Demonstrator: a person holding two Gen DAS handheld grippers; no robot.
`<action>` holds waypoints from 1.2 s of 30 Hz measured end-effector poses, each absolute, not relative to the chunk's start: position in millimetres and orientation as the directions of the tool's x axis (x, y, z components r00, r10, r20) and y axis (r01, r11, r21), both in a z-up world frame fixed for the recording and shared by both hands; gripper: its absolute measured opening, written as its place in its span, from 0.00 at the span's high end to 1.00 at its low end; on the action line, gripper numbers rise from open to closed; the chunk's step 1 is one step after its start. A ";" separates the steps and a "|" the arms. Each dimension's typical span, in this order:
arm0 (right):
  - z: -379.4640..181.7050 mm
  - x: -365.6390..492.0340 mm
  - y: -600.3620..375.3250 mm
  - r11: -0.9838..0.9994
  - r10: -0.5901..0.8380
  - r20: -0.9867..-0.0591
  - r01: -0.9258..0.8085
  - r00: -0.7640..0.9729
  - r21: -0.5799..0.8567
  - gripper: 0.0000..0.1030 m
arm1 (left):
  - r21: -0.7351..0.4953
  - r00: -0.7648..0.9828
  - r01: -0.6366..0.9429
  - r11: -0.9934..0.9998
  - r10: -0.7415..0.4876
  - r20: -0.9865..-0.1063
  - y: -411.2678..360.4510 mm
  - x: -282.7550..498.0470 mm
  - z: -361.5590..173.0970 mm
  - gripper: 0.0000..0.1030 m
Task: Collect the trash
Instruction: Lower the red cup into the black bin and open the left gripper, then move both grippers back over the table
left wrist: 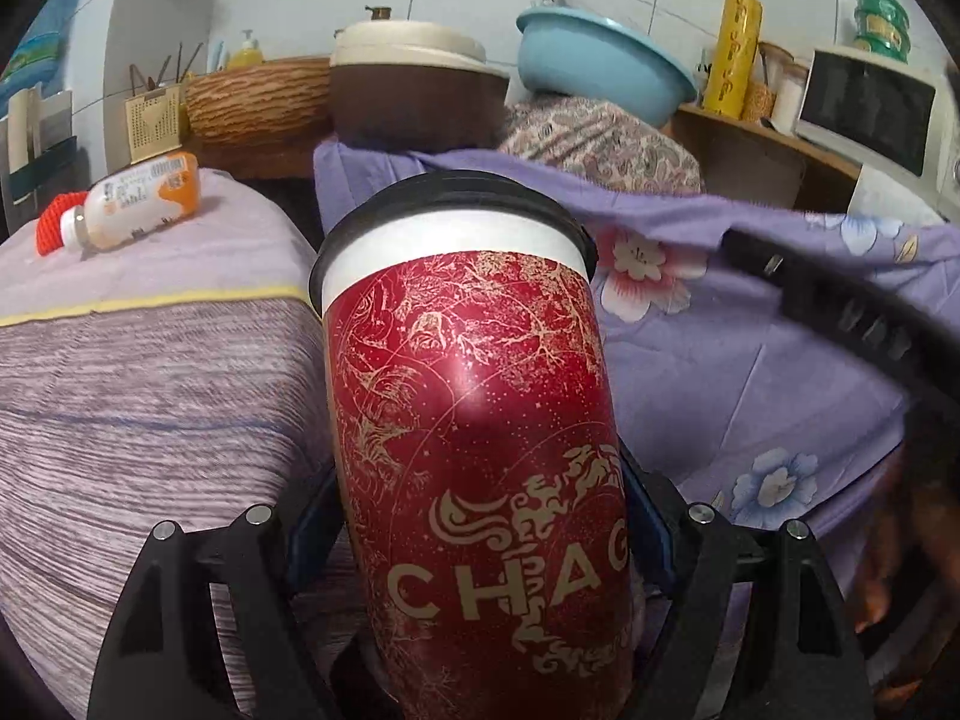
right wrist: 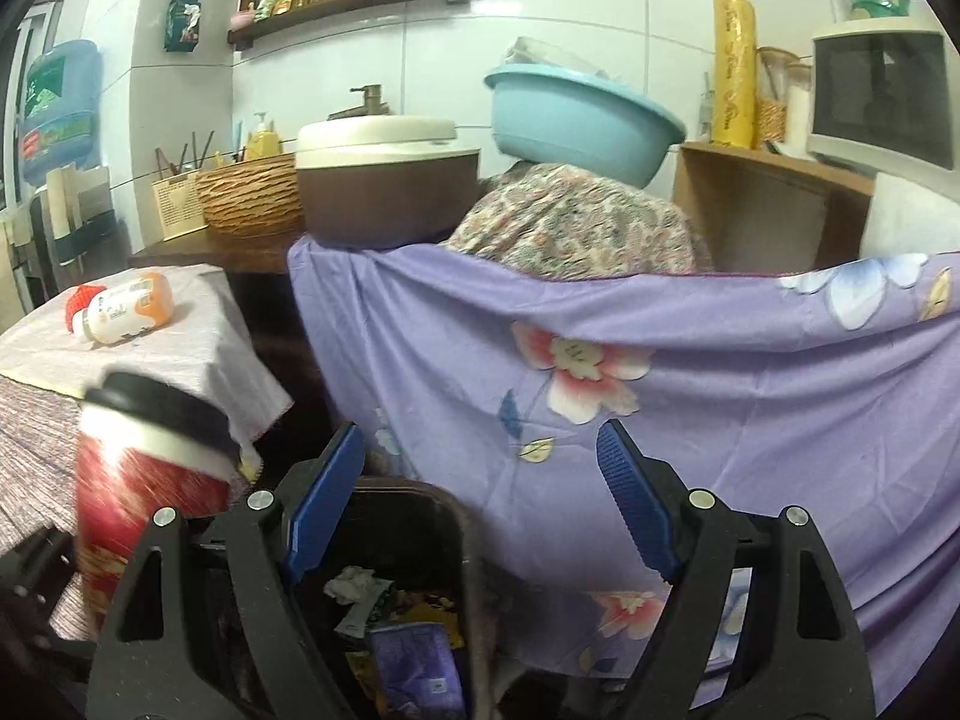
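The left tongs (left wrist: 480,540) are clenched on a red paper cup (left wrist: 474,456). The cup is gripped low on its body by the blue pads (left wrist: 651,534), which show at its 3 and 9 o'clock sides. It is held close to upright, with its black lid (left wrist: 450,204) at 12 o'clock, pointing away from the left wrist camera. "CHAG" is printed in gold on the red wall.

In the right wrist view the same cup (right wrist: 150,480) is seen at 8 o'clock, blurred, in front of the edge of a striped cloth-covered tabletop (right wrist: 36,450).

The right tongs (right wrist: 480,504) are released: the jaws are spread wide and nothing is held between the blue pads (right wrist: 630,498). They are directed forward and slightly downward above a dark trash bin (right wrist: 420,516), seen at 6 o'clock between the fingers. Crumpled paper (right wrist: 351,582) and coloured wrappers (right wrist: 414,654) are contained in the bin. In the left wrist view a black part of the right tongs (left wrist: 840,306) is seen at 3 o'clock.

A bottle with a red cap (left wrist: 129,204) is laid on its side on the tabletop at 10 o'clock in the left wrist view, well apart from the cup. A purple flowered cloth (right wrist: 720,390) is draped at 3 o'clock, just beside the bin. A blue basin (right wrist: 576,114) is rested, tilted, on a patterned bundle (right wrist: 570,228) at 1 o'clock.
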State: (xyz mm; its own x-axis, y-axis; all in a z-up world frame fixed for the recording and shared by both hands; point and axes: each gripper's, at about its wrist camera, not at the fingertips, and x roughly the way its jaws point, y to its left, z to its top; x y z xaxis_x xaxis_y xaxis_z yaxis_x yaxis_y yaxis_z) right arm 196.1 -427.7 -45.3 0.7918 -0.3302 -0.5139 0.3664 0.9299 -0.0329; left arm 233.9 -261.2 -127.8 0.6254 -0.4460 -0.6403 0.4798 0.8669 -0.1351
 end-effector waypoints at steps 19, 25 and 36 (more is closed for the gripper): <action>-43.6 167.4 -465.9 0.897 -0.378 -0.512 0.442 0.772 0.003 0.20 | -0.045 0.513 0.557 0.829 -0.386 -0.766 -320.2 235.6 -214.7 0.25; -47.2 167.8 -463.8 0.900 -0.369 -0.520 0.436 0.770 0.008 0.20 | -0.017 0.478 0.580 0.815 -0.357 -0.803 -330.2 234.8 -221.9 0.16; -45.7 166.4 -461.9 0.902 -0.356 -0.517 0.430 0.779 0.026 0.20 | -0.013 0.508 0.580 0.814 -0.374 -0.776 -322.7 229.8 -205.3 0.05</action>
